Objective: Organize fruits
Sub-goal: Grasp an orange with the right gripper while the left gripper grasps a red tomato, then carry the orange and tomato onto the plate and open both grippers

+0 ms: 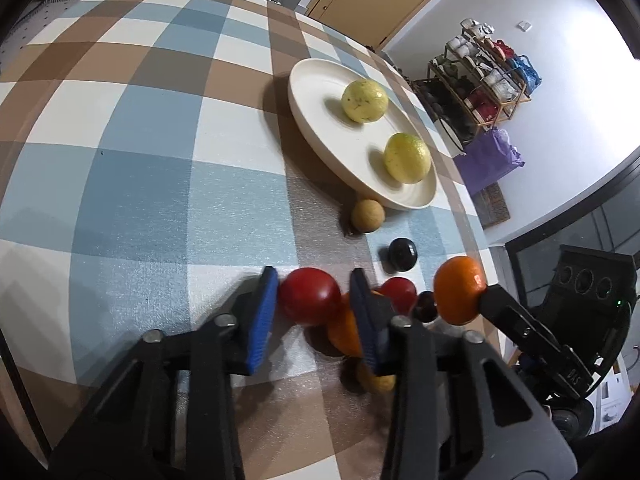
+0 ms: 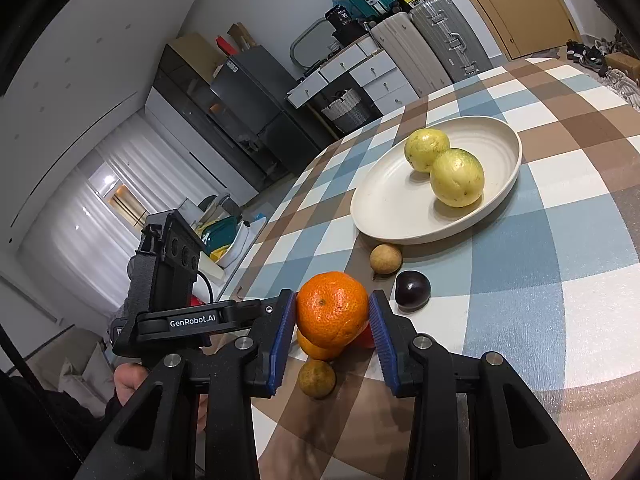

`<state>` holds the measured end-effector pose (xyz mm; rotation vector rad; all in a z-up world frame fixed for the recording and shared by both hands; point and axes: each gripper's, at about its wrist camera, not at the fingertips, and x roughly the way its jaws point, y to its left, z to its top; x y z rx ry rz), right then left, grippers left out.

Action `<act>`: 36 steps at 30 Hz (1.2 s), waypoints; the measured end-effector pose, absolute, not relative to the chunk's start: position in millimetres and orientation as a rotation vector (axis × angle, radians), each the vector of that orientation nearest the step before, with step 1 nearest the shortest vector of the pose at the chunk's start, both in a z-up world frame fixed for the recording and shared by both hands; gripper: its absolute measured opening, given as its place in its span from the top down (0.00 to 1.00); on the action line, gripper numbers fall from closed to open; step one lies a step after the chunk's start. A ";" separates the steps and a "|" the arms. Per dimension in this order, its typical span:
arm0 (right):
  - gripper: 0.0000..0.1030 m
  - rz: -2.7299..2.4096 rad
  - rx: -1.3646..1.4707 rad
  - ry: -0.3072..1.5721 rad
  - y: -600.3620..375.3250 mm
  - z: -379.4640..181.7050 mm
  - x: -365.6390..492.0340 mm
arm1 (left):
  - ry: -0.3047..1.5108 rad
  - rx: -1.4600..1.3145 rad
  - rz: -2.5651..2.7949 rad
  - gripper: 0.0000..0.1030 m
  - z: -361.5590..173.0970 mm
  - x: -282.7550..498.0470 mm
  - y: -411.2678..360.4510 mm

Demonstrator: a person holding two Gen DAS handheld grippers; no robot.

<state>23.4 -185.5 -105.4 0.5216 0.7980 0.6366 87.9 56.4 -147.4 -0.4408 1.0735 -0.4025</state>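
Note:
My right gripper is shut on an orange tangerine and holds it above the table; the tangerine also shows in the left wrist view. My left gripper has its jaws on either side of a red tomato, touching it or nearly so. A white plate holds two yellow round fruits; the plate also shows in the right wrist view. Loose on the cloth lie a tan longan, a dark plum, another orange and a second red fruit.
The table has a brown, blue and white checked cloth. A small brownish fruit lies near the table edge under the right gripper. Shoe rack stands beyond the table's far side. Suitcases and drawers stand behind.

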 end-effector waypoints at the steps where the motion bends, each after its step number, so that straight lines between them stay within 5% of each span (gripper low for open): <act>1: 0.63 0.639 0.522 0.798 -185.5 -105.4 23.5 | 1.074 -0.454 -0.406 0.72 -148.3 88.3 57.6; 36: 0.63 0.641 0.520 0.780 -188.5 -92.3 62.9 | 0.986 -0.435 -0.466 0.72 -97.1 121.9 48.3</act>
